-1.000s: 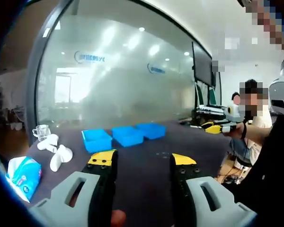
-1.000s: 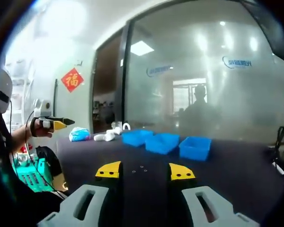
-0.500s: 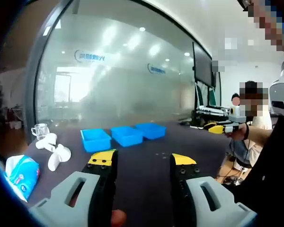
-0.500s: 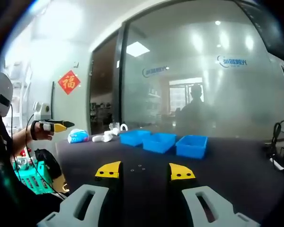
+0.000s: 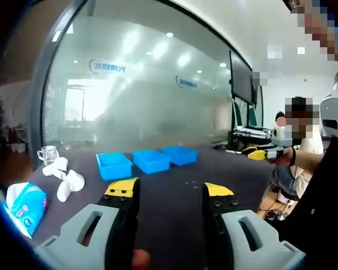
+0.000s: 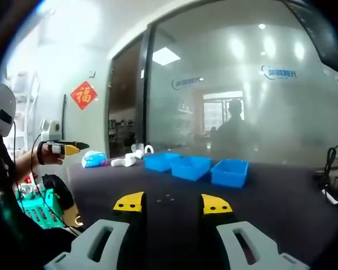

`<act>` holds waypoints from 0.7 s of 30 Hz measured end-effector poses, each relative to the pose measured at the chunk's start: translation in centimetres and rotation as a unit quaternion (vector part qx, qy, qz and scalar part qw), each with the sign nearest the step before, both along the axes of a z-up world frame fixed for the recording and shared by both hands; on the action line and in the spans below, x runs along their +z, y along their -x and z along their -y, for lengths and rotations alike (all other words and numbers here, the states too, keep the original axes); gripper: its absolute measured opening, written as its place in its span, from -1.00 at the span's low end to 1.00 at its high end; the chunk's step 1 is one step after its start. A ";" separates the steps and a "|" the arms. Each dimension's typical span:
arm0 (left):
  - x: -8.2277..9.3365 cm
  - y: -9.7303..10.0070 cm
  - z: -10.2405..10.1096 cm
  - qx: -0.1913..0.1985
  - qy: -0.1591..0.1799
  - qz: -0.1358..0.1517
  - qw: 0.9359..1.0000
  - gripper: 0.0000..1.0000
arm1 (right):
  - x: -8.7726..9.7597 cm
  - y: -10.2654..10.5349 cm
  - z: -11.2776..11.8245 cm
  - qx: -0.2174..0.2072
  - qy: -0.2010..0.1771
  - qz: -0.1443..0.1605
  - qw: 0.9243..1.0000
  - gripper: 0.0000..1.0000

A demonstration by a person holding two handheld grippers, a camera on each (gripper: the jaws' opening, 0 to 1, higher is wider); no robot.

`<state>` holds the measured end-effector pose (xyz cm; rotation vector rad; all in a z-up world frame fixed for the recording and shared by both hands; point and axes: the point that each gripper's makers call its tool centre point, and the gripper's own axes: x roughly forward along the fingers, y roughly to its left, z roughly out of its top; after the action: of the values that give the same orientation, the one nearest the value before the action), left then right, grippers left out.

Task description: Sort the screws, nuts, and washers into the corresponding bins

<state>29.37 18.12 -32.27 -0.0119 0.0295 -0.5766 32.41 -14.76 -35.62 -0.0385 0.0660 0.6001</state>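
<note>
Very little has moved since the earlier frames: both views have only drifted a touch, the right gripper view first rising and then settling back, while the things on the table lie where they lay. The left gripper (image 5: pixel 170 190) hangs above the near edge of the dark table (image 5: pixel 174 219), its yellow-tipped jaws standing wide apart with nothing between them; the right gripper (image 6: pixel 173 203) is the same, jaws parted and empty. The small fasteners (image 6: pixel 166 198), a few pale specks too small to tell as screws, nuts or washers, lie loose on the table just ahead of the right gripper and nearly centred between its jaws; in the left gripper view the fasteners (image 5: pixel 190 183) sit ahead and slightly toward the right jaw. They appear nearer to the right gripper, so by my judgement that hand has the shorter, straighter reach. The three blue bins (image 6: pixel 196 167) stand in a row farther along the table, beyond the fasteners, the row running across the line of reach; in the left gripper view the blue bins (image 5: pixel 147 162) lie ahead and to the left. A blue packet (image 5: pixel 27 206) and some white objects (image 5: pixel 67 181) rest off to the side, well apart from the fasteners. No piece is sorted yet, as far as the bins show
</note>
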 end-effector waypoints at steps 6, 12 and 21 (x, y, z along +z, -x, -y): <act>0.0 0.1 0.1 -0.001 -0.001 0.001 1.000 -0.14 | 0.1 0.1 -0.2 0.006 -0.002 -0.002 1.000 -0.34; 0.1 0.0 0.2 -0.003 -0.001 0.002 1.000 -0.14 | 0.0 0.1 -0.2 0.009 0.002 -0.004 1.000 -0.34; 0.0 0.0 0.4 -0.006 0.000 0.001 1.000 -0.14 | -0.2 0.4 -0.4 0.017 0.009 -0.005 1.000 -0.34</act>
<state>29.38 17.75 -32.29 -0.0110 0.0278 -0.5891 32.02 -14.33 -35.80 -0.0542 0.0809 0.6338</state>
